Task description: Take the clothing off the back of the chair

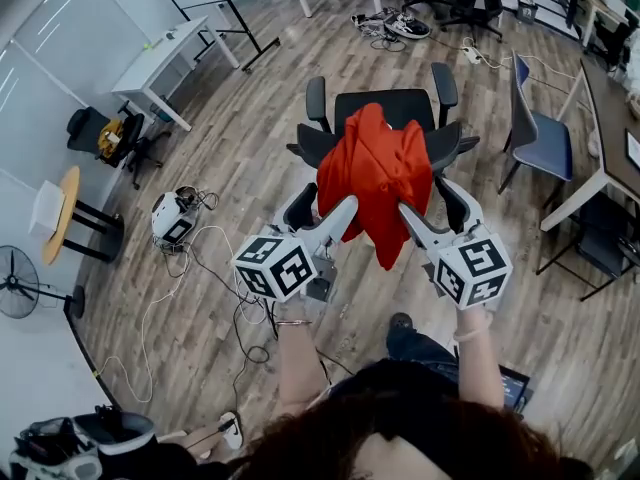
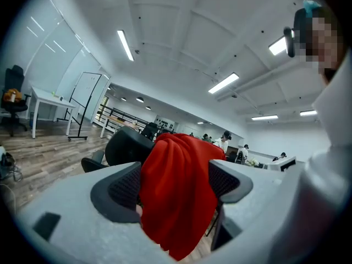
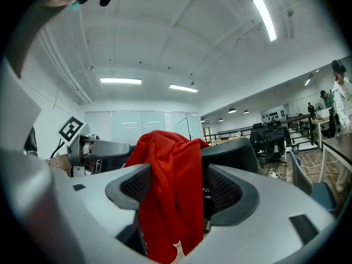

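A red garment (image 1: pixel 378 173) hangs draped over the back of a black office chair (image 1: pixel 392 103), its folds falling toward me. My left gripper (image 1: pixel 322 206) stands at the cloth's left side and my right gripper (image 1: pixel 440 203) at its right side. In the left gripper view the red garment (image 2: pixel 179 194) hangs between the wide-spread jaws of the left gripper (image 2: pixel 176 186), with the chair back (image 2: pixel 124 147) behind. The right gripper view shows the garment (image 3: pixel 168 197) between the open jaws of the right gripper (image 3: pixel 176 194). Neither pair of pads squeezes the cloth.
A blue chair (image 1: pixel 540 143) and a desk (image 1: pixel 612 118) stand at the right. On the wood floor at the left are a white device (image 1: pixel 175 218) with trailing cables, a round wooden table (image 1: pixel 62 213) and a fan (image 1: pixel 15 283). A white table (image 1: pixel 160 63) stands farther back.
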{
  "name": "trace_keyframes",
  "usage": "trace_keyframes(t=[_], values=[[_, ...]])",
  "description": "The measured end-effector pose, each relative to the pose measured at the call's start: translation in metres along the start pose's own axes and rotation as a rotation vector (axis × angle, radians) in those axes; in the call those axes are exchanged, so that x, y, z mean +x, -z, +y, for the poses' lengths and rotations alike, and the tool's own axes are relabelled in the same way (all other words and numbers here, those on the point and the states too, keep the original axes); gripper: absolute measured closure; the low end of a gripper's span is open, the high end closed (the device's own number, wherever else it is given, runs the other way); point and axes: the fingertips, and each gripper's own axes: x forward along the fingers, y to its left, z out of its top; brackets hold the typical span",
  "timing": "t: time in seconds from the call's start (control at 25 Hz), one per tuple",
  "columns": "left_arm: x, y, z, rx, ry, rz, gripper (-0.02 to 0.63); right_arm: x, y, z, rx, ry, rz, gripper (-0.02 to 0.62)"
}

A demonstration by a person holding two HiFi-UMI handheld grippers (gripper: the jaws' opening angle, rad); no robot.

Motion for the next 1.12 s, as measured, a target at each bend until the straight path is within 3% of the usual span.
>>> trace_keyframes(t=[0.16,0.44,0.56,0.64,0.72,0.92,1.12], values=[[0.015,0.012,0.004,-0.046,0.037,0.053,0.212,0.016,0.008,0.0,-0.001,-0.029,0.019,0.298],[0.047,0.016,-0.007,-0.125,0.136,0.072,0.213,0.041,0.01,-0.005,0.042,-0.117,0.004,0.299],[0.05,0.018,-0.014,-0.139,0.173,0.084,0.218,0.043,0.011,0.008,0.041,-0.199,0.001,0.378],[0.049,0.015,-0.018,-0.138,0.196,0.088,0.264,0.044,0.009,0.018,0.049,-0.247,0.004,0.459],[0.047,0.014,-0.022,-0.127,0.213,0.091,0.318,0.045,0.008,0.022,0.045,-0.265,0.009,0.501],[0.042,0.017,-0.031,-0.091,0.224,0.107,0.407,0.04,0.009,0.025,0.033,-0.256,0.026,0.523],[0.033,0.018,-0.042,-0.039,0.223,0.117,0.451,0.034,0.009,0.032,0.026,-0.24,0.029,0.55]])
